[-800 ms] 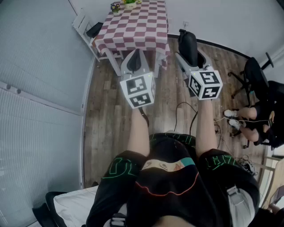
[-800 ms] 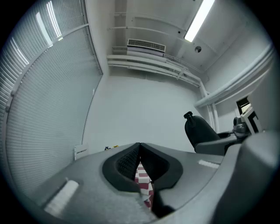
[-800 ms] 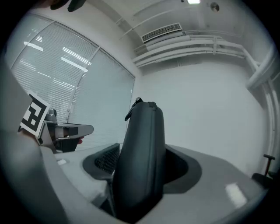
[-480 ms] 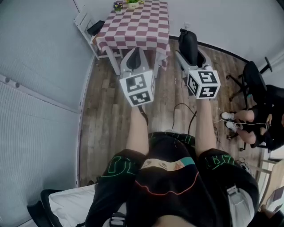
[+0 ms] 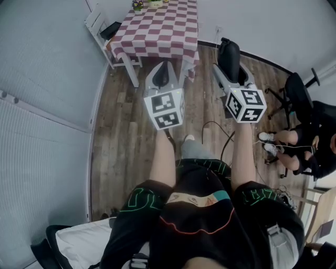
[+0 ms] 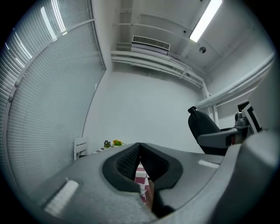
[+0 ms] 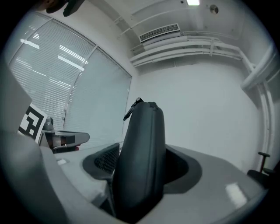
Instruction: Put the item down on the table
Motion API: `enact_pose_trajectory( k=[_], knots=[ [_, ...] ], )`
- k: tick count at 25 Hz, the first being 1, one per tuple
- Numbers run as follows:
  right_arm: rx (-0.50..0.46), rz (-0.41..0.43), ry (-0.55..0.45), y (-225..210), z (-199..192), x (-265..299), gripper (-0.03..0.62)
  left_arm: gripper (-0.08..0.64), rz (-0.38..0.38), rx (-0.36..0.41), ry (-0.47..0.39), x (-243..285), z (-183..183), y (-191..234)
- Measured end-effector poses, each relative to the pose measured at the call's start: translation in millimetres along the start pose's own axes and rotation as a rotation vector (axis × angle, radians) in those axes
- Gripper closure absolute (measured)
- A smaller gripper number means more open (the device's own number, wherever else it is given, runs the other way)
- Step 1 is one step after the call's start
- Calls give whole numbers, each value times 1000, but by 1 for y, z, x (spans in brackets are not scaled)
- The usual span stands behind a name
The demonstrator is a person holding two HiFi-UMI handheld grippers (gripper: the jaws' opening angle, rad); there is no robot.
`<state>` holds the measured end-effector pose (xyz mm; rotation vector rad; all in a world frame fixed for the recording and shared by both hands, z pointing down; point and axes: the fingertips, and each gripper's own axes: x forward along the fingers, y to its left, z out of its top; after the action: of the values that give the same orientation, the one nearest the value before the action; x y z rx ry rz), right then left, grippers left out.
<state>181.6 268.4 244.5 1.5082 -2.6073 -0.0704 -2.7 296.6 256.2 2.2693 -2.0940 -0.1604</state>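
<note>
A black zip case (image 5: 229,52) stands upright between the jaws of my right gripper (image 5: 230,67), which is shut on it; in the right gripper view the case (image 7: 142,153) fills the gap between the pads. My left gripper (image 5: 163,71) is shut with nothing in it, and through its thin slit a strip of checkered cloth (image 6: 141,177) shows. The table (image 5: 160,29), under a red-and-white checkered cloth, stands ahead at the top of the head view. Both grippers hang over the wooden floor, short of the table's near edge.
A white chair (image 5: 101,27) stands at the table's left and small plant pots (image 5: 138,5) sit at its far end. On the right are a black office chair (image 5: 296,89) and a seated person (image 5: 294,144). Cables (image 5: 214,130) trail on the floor. Blinds (image 5: 47,94) line the left wall.
Both grippers have shifted slightly to the right, the case still held in the right one. A grey shoe has come into view below the grippers.
</note>
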Motion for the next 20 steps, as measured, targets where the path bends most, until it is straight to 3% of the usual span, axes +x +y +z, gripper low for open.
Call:
enact_pose_trajectory(
  k=[10, 20],
  knots=[
    [59, -7, 39, -29, -31, 33, 284, 552, -26, -28, 44, 40, -21, -5],
    [127, -12, 154, -61, -90, 95, 284, 552, -27, -26, 159, 107, -69, 4]
  ],
)
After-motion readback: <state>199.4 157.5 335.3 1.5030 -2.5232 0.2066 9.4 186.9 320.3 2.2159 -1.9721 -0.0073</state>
